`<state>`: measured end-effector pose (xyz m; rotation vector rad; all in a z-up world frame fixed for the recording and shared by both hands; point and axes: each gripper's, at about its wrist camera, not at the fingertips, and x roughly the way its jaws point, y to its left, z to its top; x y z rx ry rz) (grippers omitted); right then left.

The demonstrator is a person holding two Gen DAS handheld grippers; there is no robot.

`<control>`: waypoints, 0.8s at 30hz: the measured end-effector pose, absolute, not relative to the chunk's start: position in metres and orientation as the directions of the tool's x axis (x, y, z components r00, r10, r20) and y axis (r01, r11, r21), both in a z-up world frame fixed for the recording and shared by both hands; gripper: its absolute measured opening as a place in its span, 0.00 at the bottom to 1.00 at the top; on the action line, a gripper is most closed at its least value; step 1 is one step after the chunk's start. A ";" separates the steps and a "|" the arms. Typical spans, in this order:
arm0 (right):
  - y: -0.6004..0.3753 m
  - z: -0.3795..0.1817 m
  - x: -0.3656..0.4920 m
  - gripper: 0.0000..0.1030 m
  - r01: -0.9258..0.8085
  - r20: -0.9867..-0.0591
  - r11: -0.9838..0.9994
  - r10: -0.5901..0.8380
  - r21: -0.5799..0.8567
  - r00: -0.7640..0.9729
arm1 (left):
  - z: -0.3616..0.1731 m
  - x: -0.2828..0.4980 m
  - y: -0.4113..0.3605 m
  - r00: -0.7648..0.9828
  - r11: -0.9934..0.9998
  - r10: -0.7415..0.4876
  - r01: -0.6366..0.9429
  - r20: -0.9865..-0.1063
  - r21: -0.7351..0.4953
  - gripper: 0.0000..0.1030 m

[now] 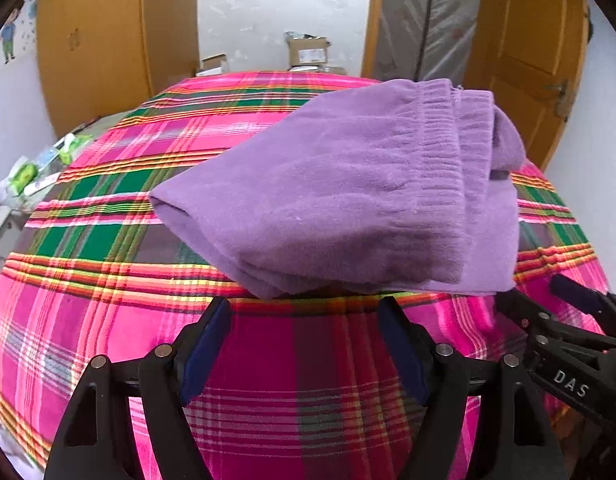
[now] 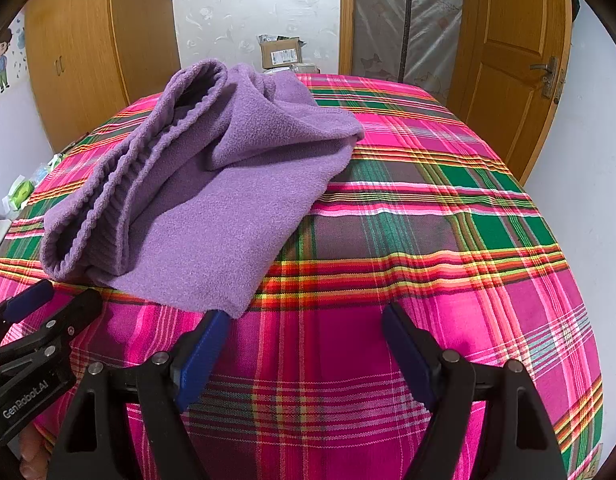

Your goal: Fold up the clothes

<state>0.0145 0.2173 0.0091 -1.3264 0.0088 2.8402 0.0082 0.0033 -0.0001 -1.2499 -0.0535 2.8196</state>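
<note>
A purple fleece garment [image 1: 348, 196] lies folded in a thick bundle on the pink plaid cloth [image 1: 108, 312], its ribbed waistband toward the right. It also shows in the right wrist view [image 2: 196, 208], left of centre. My left gripper [image 1: 304, 312] is open and empty, just in front of the bundle's near edge. My right gripper [image 2: 306, 320] is open and empty, at the bundle's near right corner. Each gripper shows at the edge of the other's view: the right one [image 1: 548, 296] and the left one [image 2: 64, 296].
The plaid cloth covers the whole surface [image 2: 448, 240]. Wooden wardrobe doors [image 1: 92, 40] and a wooden door [image 2: 520, 60] stand behind. Cardboard boxes [image 2: 280, 54] sit at the far wall. Packets [image 1: 28, 176] lie on a ledge to the left.
</note>
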 end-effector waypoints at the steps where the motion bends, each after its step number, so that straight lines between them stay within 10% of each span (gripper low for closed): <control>1: 0.217 0.009 0.015 0.77 -0.009 -0.767 -1.000 0.004 0.001 -0.642 | 0.000 0.008 0.004 -0.669 -0.998 0.062 -0.040 -0.740 -0.047 0.74; 24: 0.217 0.010 0.016 0.77 -0.008 -0.767 -1.000 0.005 0.000 -0.641 | -0.002 0.009 0.006 -0.669 -0.999 0.041 -0.037 -0.742 -0.023 0.74</control>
